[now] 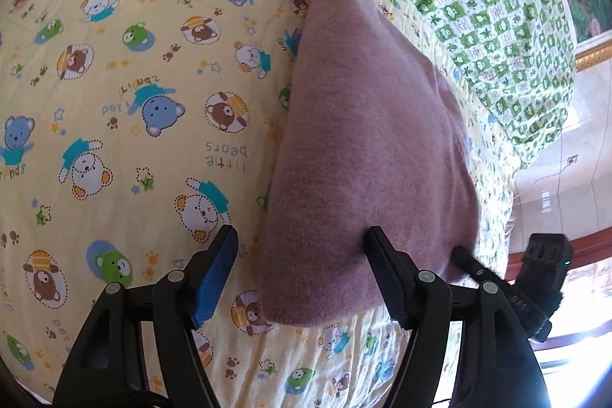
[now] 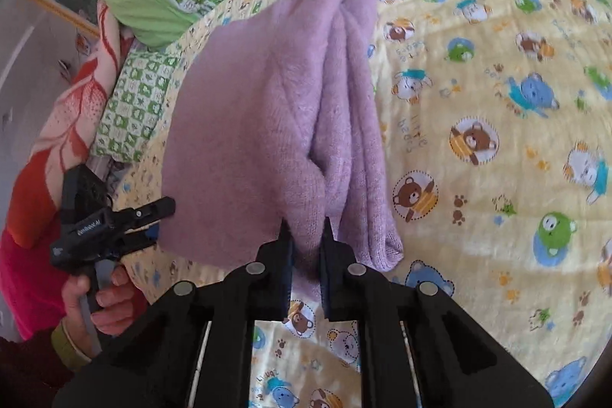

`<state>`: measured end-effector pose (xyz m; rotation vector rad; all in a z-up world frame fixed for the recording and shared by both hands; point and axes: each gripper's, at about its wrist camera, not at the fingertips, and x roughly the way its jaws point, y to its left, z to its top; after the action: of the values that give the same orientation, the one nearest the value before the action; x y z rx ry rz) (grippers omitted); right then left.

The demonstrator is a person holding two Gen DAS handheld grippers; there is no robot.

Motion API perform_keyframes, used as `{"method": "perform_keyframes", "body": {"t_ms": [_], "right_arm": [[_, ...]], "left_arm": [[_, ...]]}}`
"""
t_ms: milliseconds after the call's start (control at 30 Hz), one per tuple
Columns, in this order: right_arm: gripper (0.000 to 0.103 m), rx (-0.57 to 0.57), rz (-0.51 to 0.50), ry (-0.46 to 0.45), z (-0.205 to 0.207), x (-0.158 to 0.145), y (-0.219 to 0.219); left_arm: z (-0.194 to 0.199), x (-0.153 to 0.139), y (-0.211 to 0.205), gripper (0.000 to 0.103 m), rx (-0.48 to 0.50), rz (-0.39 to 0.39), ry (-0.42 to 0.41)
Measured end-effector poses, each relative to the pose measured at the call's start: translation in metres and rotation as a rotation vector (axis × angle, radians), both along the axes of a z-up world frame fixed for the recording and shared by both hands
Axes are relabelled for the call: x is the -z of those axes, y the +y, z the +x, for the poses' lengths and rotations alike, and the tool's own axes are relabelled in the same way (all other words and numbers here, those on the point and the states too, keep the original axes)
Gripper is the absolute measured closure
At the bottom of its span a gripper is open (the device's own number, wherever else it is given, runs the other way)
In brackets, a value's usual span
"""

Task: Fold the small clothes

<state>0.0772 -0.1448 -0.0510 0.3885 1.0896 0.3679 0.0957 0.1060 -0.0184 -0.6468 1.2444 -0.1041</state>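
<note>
The mauve knitted garment (image 2: 267, 125) lies folded into a narrow stack on the bear-print bedsheet (image 1: 114, 102), near a green-checked pillow (image 1: 478, 6). The right tool (image 2: 308, 236) is nearly closed, pinching the garment's near edge between its jaws. The left tool (image 1: 302, 243) is spread wide, gripping nothing, one finger against the fabric's near end. This looks like a late fold. Next, probably, the right tool carries the pinched edge over while the left steadies or takes a corner.
</note>
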Motion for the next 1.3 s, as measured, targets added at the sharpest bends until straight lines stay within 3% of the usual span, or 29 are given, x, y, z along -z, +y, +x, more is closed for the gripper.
{"method": "perform_keyframes", "body": {"t_ms": [167,300,433,633,933,1300], "right_arm": [[0.093,0.009,-0.054,-0.085,-0.004,-0.032,-0.01],[0.093,0.016,-0.129,-0.027,-0.001,-0.01,-0.013],[0.093,0.02,-0.173,-0.003,-0.002,0.012,-0.008],[0.076,0.069,-0.153,-0.017,-0.012,0.0,-0.011],[0.074,0.092,-0.178,-0.06,-0.037,-0.016,-0.003],[0.054,0.085,-0.204,-0.112,-0.064,-0.021,0.015]], "left_arm": [[-0.002,0.002,-0.014,0.033,0.046,0.016,0.016],[-0.005,0.017,-0.023,0.032,0.107,0.091,0.032],[-0.011,0.016,-0.02,0.032,0.124,0.096,0.02],[-0.026,0.005,-0.013,0.032,0.111,0.106,0.011],[-0.051,-0.009,-0.008,0.032,0.133,0.158,-0.028],[-0.081,-0.023,-0.015,0.032,0.135,0.273,-0.101]]}}
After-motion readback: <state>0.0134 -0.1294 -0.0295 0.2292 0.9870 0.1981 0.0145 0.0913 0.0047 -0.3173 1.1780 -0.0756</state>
